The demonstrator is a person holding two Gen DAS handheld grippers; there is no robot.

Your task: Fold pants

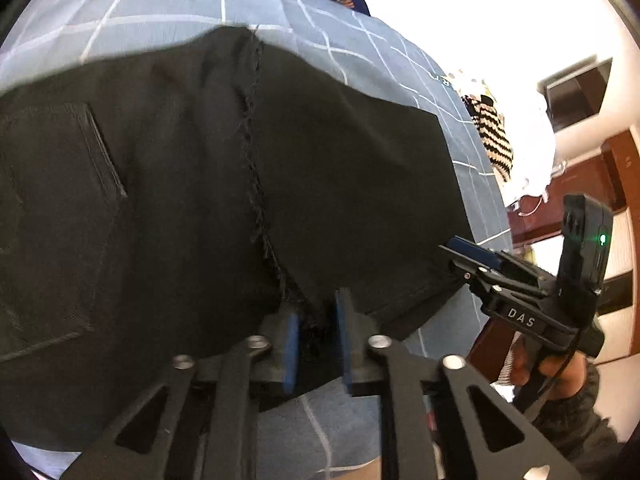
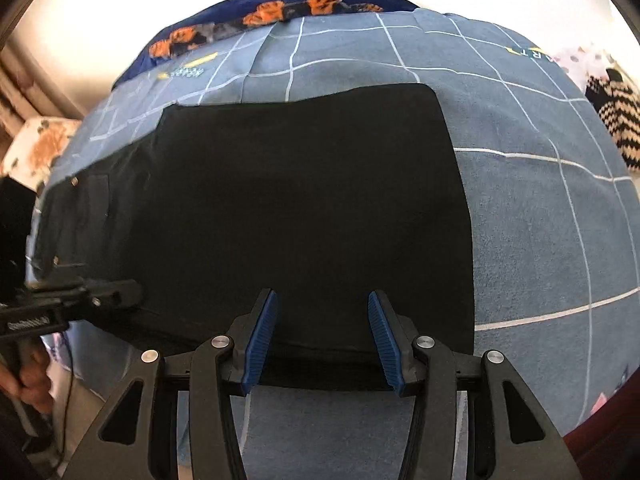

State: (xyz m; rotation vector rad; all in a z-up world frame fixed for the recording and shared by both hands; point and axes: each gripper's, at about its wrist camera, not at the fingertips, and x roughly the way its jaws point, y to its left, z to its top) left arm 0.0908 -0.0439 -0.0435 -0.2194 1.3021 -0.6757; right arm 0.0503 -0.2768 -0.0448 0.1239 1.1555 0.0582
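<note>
Left wrist: one pants (image 1: 224, 184); left gripper (image 1: 318, 344) pinching; right gripper (image 2: 322, 340) spread

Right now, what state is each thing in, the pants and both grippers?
Pants: folded over, lying flat on the blue bedspread.
Left gripper: shut on the pants' near edge.
Right gripper: open, pads apart over the pants' near edge.
</note>
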